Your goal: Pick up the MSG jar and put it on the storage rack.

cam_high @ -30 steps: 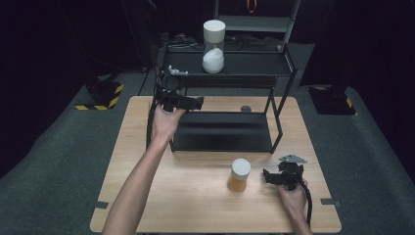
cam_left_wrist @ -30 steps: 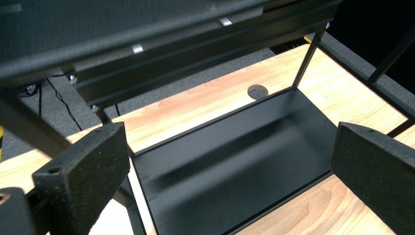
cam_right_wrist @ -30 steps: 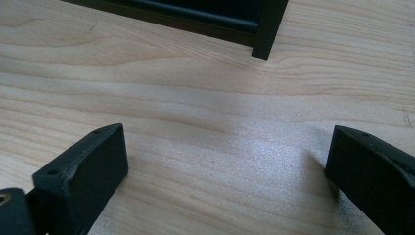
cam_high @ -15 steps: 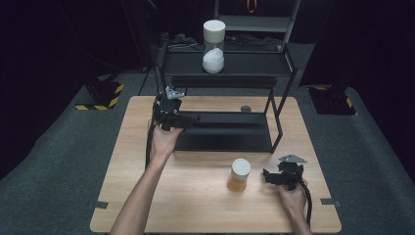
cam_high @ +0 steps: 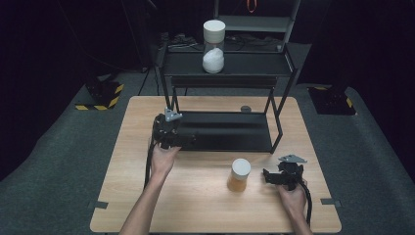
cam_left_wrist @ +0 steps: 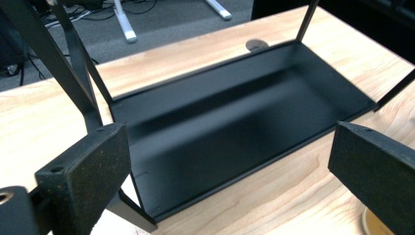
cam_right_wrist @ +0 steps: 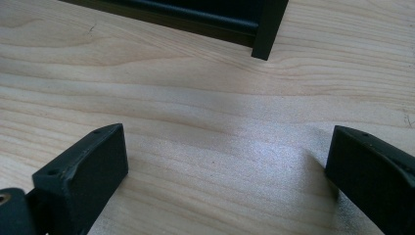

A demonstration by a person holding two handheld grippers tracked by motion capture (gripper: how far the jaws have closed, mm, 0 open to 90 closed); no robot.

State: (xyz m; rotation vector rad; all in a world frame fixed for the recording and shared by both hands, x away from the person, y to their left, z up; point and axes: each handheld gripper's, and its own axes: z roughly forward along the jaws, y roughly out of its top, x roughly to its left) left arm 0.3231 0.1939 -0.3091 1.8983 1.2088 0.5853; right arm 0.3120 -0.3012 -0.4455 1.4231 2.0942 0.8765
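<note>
Nearest, at about 5 o'clock on the surface (cam_high: 147, 205), the right gripper (cam_high: 285, 177) rests low in the person's hand, jaws spread wide and holding nothing; its own view looks over bare wood toward a leg of the rack. Just beside it, toward 9 o'clock of that gripper, stands one jar (cam_high: 240, 175), upright, white lid on, amber contents, apart from both grippers. Further up, near 10 o'clock of the jar, the left gripper (cam_high: 172, 134) hovers at the front left corner of the black rack (cam_high: 225, 131), jaws likewise wide and empty; its view looks down onto the rack's bare lower tray (cam_left_wrist: 235, 122), with the jar's rim just in at the lower right corner. Judgement: the step in hand appears to be the approach to the jar, no grasp made. Next move likely calls for the nearer right gripper to swing toward the jar and straddle its body below the lid, then close. Farthest, at 12 o'clock, one hourglass-shaped white thing (cam_high: 214, 46) stands on the rack's top shelf. Count: two grippers, one jar, one rack, one white thing.
</note>
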